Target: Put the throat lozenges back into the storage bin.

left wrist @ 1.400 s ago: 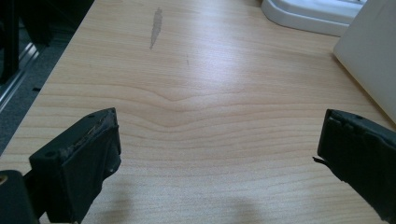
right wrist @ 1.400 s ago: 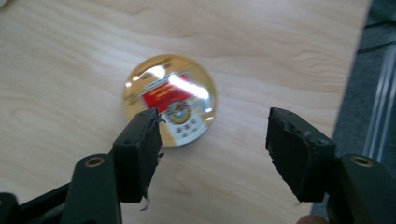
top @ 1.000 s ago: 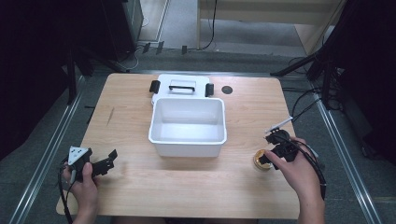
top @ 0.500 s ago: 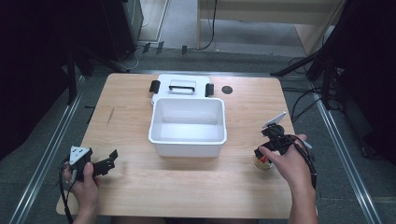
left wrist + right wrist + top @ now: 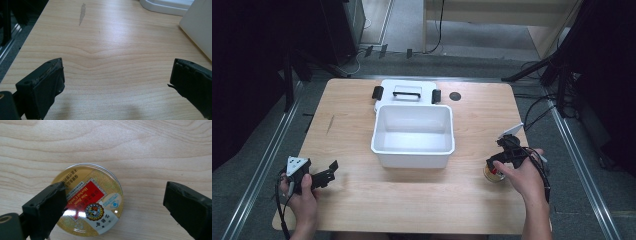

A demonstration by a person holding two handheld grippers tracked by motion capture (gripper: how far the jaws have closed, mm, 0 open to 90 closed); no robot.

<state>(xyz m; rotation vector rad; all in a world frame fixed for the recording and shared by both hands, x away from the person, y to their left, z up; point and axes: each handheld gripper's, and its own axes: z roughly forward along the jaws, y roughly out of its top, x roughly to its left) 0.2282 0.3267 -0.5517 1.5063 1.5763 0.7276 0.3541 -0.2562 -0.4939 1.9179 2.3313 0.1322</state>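
Two claws over a wooden bench (image 5: 362,210). White tub (image 5: 413,134) centred, empty, ready for filling. Right claw (image 5: 115,207) wide apart above round candy tin (image 5: 88,200), likely lining up a grab. Left claw (image 5: 116,82) wide, idle.

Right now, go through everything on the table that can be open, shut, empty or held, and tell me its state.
White bin: open, empty.
Lid: off, lying flat behind the bin.
Candy tin: closed, flat on the table, not held.
Left gripper: open, holding nothing.
Right gripper: open, over the tin.
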